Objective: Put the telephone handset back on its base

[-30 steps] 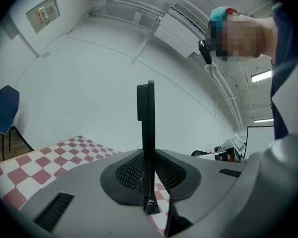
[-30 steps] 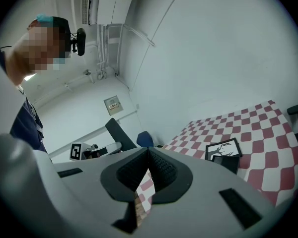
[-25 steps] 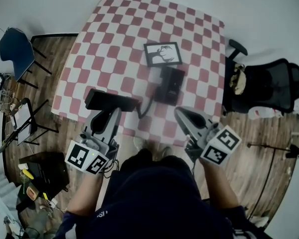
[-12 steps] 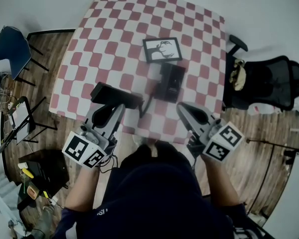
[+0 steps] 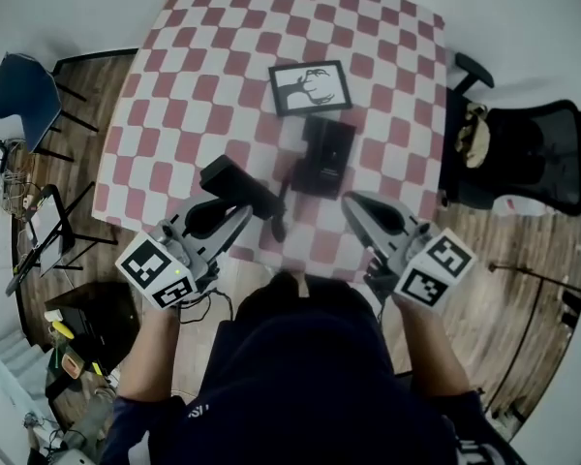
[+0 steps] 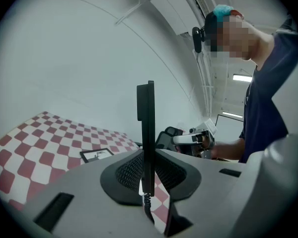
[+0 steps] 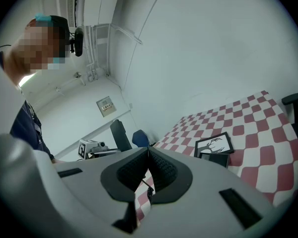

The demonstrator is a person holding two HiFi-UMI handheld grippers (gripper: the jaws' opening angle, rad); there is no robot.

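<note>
Black plastic telephone handset (image 5: 240,184) grasped by left hand-held gripper (image 5: 234,209), over front edge of red-and-white checked surface (image 5: 203,85); black rectangular telephone base (image 5: 327,155) mid-surface; right hand-held gripper (image 5: 356,204) clenched, empty.

wall (image 5: 523,17) white | floor (image 5: 508,289) wood planks | table (image 5: 223,76) red-white checked | blue chair (image 5: 19,90) left | black office chair (image 5: 533,158) right

No readable text (in any view)

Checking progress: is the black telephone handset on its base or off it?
Off. The black telephone handset is clamped between the left gripper's pads, held clear of the black rectangular base on the red-and-white checkered table.
</note>
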